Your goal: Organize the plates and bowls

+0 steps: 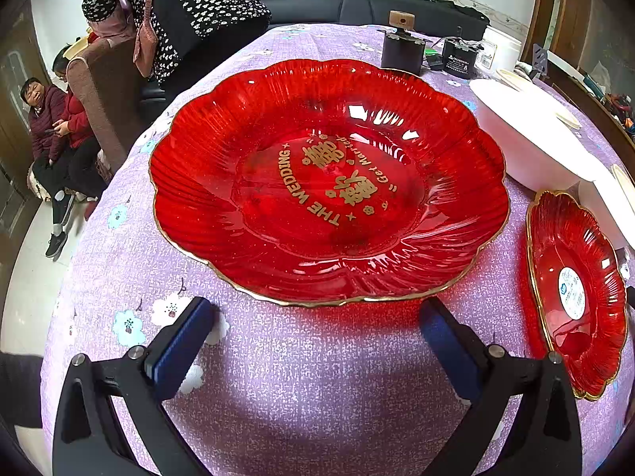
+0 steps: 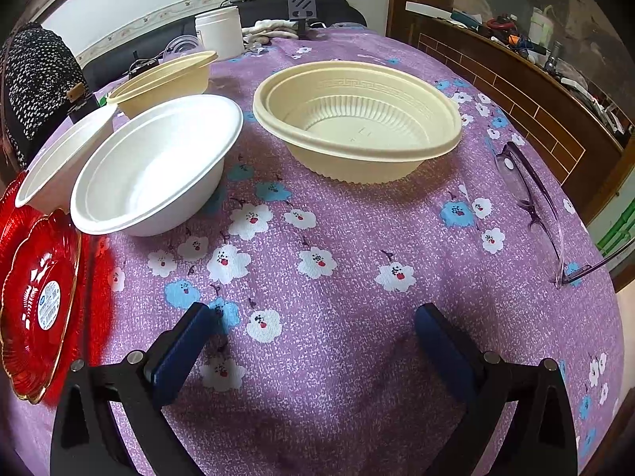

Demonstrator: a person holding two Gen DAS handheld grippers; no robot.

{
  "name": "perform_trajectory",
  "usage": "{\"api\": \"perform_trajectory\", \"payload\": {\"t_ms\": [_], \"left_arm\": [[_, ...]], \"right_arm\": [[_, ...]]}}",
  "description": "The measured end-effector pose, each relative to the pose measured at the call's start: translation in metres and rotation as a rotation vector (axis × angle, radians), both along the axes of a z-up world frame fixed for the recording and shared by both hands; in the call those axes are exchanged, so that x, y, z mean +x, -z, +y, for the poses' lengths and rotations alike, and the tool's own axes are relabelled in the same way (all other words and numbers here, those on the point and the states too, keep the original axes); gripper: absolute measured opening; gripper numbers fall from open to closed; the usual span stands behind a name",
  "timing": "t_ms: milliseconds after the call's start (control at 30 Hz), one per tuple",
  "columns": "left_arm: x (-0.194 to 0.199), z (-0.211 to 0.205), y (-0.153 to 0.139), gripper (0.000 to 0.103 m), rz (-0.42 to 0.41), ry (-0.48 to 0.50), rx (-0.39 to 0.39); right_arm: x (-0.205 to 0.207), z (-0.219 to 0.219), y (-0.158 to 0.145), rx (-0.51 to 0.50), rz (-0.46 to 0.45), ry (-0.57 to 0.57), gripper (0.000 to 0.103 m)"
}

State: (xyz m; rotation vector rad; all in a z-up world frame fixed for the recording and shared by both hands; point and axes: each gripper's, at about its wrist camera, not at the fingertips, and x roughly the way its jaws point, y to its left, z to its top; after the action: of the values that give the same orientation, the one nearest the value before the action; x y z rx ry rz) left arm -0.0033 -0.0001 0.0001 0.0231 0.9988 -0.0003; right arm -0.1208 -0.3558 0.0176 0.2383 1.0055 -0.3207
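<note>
- Plates and bowls sit spread over a purple floral tablecloth [image 2: 317,238].
- Big red plate [image 1: 329,182]: flat on the cloth right ahead of the left gripper [image 1: 317,329], gold rim, gold "THE WEDDING" lettering in the middle.
- Left gripper: fingers wide apart, empty, tips just short of the big plate's near rim, not touching.
- Small red plate [image 1: 575,293]: to the right of the big one, apart from it, white sticker inside; looks tilted, but fisheye edge makes that hard to judge.
- White bowl [image 2: 154,166]: upright, just beyond the small red plate; second white bowl [image 2: 67,158] touching it on the left.
- Cream bowl [image 2: 357,119]: upright, straight ahead of the right gripper [image 2: 313,329], well apart from the white ones.
- Second cream bowl [image 2: 166,79]: behind the white bowls.
- Right gripper: fingers spread, nothing held, over bare cloth.
- Glasses [image 2: 532,198]: folded open on the cloth, right of the cream bowl.
- White jar [image 2: 220,31]: far end of the table.
- Two people [image 1: 55,127] seated at far left.
</note>
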Motion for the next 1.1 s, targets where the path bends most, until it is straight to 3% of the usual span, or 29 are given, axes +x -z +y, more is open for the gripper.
{"api": "perform_trajectory", "payload": {"t_ms": [400,500,600,833,900,1033,1100], "left_arm": [[0.002,0.001,-0.001,0.103,0.002,0.001,0.002],[-0.002,0.001,-0.003,0.103,0.038,0.030,0.001],[-0.014,0.000,-0.005,0.103,0.065,0.077,0.003],[-0.052,0.001,-0.012,0.103,0.037,0.139,-0.038],[-0.057,0.005,-0.019,0.103,0.025,0.137,-0.036],[-0.058,0.024,-0.045,0.103,-0.025,0.098,-0.065],[-0.052,0.031,-0.058,0.101,-0.057,0.073,-0.095]], "right_arm": [[-0.002,0.000,0.000,-0.001,0.001,0.005,0.102],[-0.007,0.005,-0.002,0.008,-0.001,-0.003,0.102],[-0.013,0.013,-0.008,0.020,-0.015,-0.057,0.102],[-0.037,0.032,-0.038,0.035,-0.129,-0.190,0.102],[-0.040,0.039,-0.047,0.055,-0.165,-0.236,0.100],[-0.040,0.053,-0.061,0.117,-0.207,-0.324,0.086],[-0.033,0.062,-0.068,0.171,-0.223,-0.371,0.086]]}}
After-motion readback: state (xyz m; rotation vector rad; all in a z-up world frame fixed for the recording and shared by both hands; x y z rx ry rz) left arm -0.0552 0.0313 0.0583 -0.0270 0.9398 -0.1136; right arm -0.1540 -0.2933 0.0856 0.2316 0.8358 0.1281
